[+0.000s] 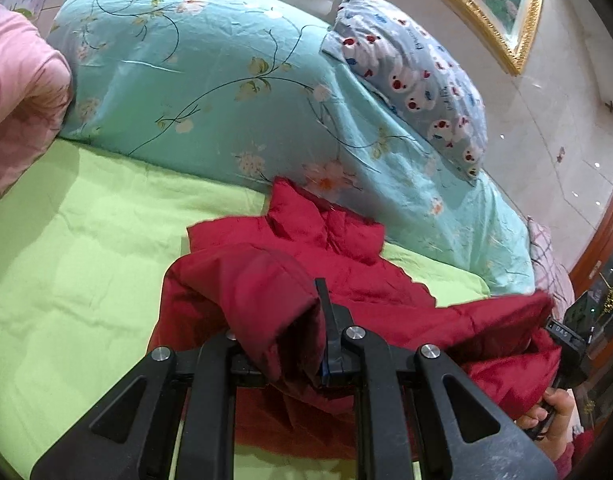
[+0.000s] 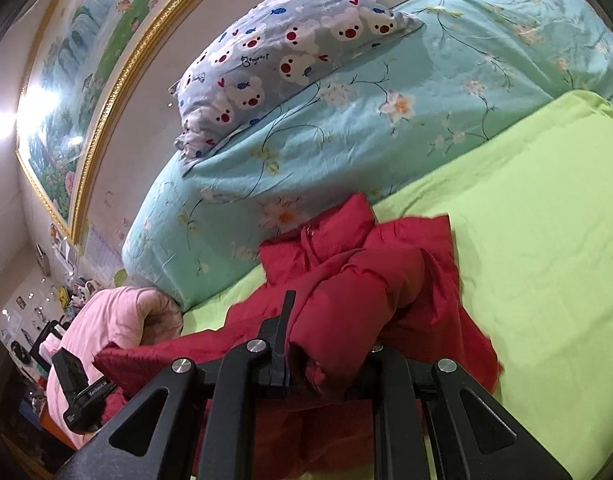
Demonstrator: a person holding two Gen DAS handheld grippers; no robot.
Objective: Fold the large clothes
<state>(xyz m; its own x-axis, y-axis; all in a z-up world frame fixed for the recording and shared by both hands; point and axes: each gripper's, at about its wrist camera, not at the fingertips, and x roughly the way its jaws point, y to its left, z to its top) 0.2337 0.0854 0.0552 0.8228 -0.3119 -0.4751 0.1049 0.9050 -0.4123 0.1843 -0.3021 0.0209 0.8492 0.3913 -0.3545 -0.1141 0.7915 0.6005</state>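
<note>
My left wrist camera is looking forward along my left gripper (image 1: 290,320), sitting close above the red jacket (image 1: 346,248); my right wrist camera is doing likewise over my right gripper (image 2: 326,332); both are facing the floral duvet (image 1: 210,80) ahead, sharing jacket, duvet and bear pillow (image 2: 282,52).

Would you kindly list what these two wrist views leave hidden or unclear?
- Left wrist view: the left gripper has one finger showing; the red jacket covers the other.
- Right wrist view: the right gripper likewise, one finger visible.
- Both views: the jacket's near hem is cut off behind the gripper bodies.
- Right wrist view: shelf clutter too small to identify.
</note>
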